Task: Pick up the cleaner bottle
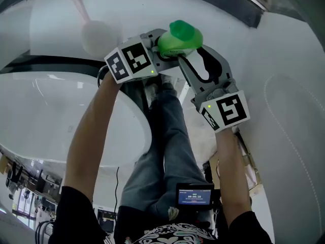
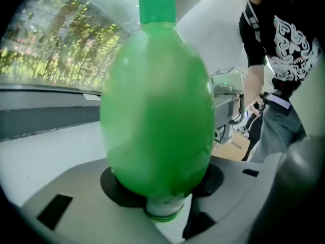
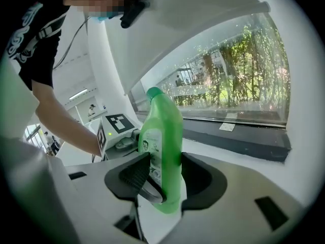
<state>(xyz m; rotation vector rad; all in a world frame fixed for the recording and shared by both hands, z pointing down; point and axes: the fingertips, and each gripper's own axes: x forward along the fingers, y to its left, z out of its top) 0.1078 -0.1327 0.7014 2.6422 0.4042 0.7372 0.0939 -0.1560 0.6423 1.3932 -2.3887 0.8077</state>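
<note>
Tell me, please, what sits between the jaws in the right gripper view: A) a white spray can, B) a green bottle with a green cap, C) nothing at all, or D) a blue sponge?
B: the right gripper view shows the green cleaner bottle between its two jaws, with its green cap on top.

The bottle (image 1: pixel 180 38) is bright green with a matching green cap (image 2: pixel 157 6) and a white label (image 3: pixel 149 145), the cube (image 1: pixel 129 61) white with black square markers, the pad (image 3: pixel 129 174) black and ribbed, the shirt (image 2: pixel 254 32) black with white swirls, the jeans (image 1: pixel 162 151) faded blue.
</note>
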